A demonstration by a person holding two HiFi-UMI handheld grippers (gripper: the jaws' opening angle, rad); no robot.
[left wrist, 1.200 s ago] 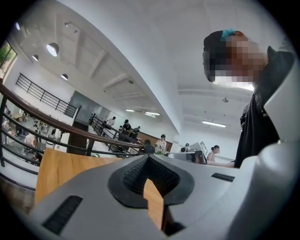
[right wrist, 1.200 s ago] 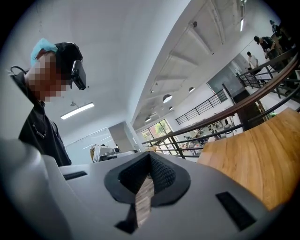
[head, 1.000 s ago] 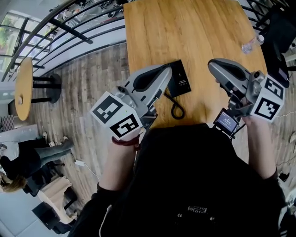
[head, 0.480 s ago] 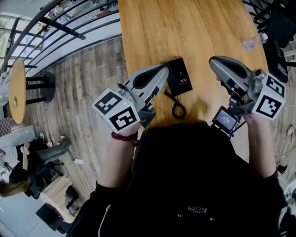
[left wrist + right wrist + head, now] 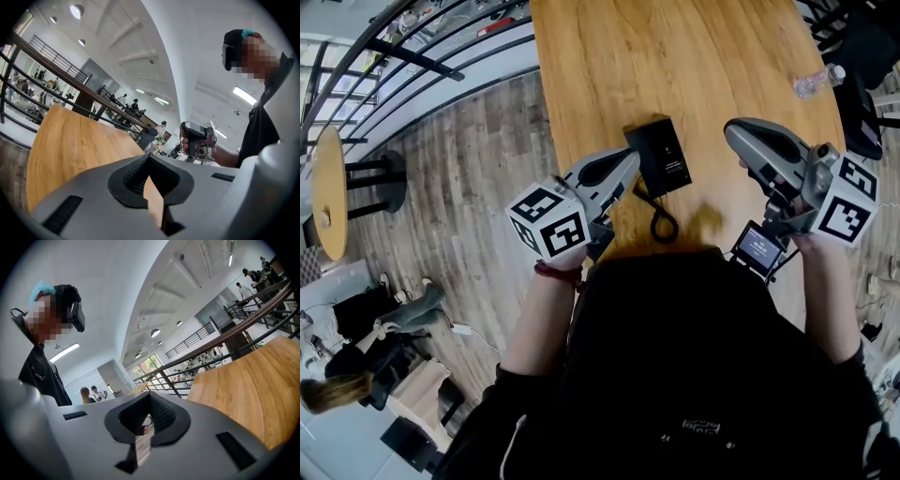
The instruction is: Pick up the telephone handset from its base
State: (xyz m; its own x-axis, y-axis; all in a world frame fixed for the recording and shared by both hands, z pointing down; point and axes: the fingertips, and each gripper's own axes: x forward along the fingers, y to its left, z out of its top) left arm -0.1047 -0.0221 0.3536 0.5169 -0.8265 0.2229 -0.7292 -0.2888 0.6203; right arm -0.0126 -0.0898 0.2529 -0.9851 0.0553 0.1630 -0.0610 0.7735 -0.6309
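Observation:
A black telephone [image 5: 658, 157] lies near the front edge of the wooden table [image 5: 675, 56], its coiled cord [image 5: 661, 223] trailing toward me. My left gripper [image 5: 630, 157] is shut and empty, with its tips beside the phone's left edge. In the left gripper view the jaws [image 5: 150, 161] meet, and only table wood shows through the slit. My right gripper [image 5: 734, 131] hovers to the right of the phone, apart from it. Its jaws [image 5: 150, 397] are also shut with nothing between them. The phone is hidden in both gripper views.
A clear plastic bottle [image 5: 814, 84] lies at the table's far right, next to a dark chair [image 5: 862, 56]. A railing [image 5: 412, 66] and a small round table [image 5: 328, 192] stand on the lower floor at left. The table's left edge runs just beside my left gripper.
My left gripper has sunk and rolled a little, so more of the phone now shows past it. The right gripper has hardly moved.

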